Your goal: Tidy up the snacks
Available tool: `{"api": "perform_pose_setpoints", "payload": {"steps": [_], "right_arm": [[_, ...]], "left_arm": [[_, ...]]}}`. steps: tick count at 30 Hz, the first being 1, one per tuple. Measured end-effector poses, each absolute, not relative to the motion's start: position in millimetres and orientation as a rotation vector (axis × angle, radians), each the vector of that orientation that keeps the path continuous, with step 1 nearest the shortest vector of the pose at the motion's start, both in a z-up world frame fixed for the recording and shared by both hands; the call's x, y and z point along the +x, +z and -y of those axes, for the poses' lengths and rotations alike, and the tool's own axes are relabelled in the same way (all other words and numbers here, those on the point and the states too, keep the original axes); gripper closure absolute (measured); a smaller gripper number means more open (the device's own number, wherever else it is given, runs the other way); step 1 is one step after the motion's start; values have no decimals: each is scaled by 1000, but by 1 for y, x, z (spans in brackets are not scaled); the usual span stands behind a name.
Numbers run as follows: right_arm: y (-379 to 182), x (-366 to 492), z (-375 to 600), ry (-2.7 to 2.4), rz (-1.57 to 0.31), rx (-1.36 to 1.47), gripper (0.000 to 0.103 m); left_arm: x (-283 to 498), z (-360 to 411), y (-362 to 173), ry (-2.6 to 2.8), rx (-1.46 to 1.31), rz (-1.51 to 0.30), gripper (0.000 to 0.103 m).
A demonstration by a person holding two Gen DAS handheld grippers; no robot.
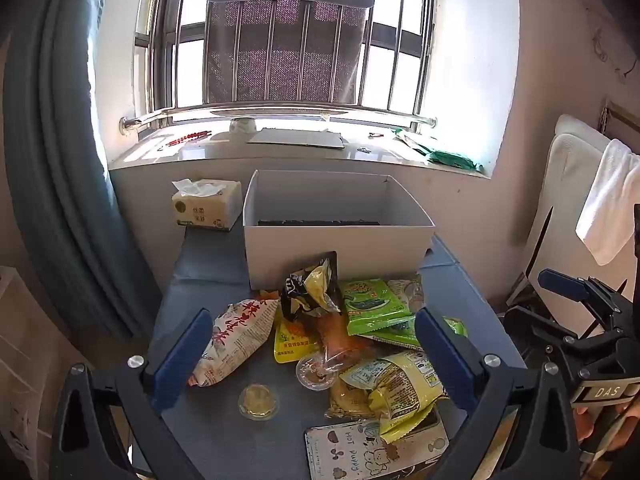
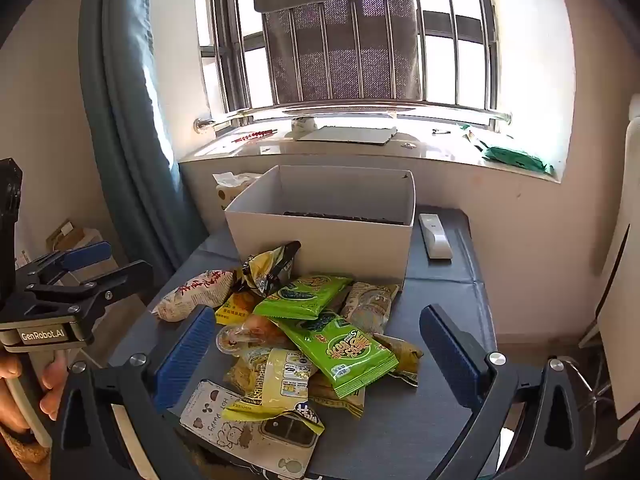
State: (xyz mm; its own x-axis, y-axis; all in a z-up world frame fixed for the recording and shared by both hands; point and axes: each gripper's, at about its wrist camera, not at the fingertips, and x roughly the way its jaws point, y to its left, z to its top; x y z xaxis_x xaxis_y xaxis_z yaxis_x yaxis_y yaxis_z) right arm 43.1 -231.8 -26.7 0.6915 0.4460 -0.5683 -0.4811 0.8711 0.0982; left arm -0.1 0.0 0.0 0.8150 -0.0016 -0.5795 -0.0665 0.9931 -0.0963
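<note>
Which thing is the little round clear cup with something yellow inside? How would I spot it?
Start at the big white box on the blue table; the snack pile lies in front of it. On the pile's near left edge, the small round cup sits alone on bare tabletop: a clear dome over yellow filling, while its neighbours are flat printed packets.

Green snack packets [image 2: 320, 300]; white box [image 1: 336, 240]; dark blue table [image 1: 208, 264]; teal curtain [image 1: 52, 160].

The phone case [image 2: 240, 428] lies half buried under snack packets [image 2: 276, 384] — box [image 2: 320, 240] floor mostly hidden.
</note>
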Motion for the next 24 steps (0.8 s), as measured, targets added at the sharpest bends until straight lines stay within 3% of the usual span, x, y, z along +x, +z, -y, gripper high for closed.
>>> {"api": "perform_pose_setpoints", "payload": {"steps": [24], "right_arm": [[-33,46,236,516,-652,-40,0]], "left_arm": [[3,4,-7,38,-99,-658,0]]}}
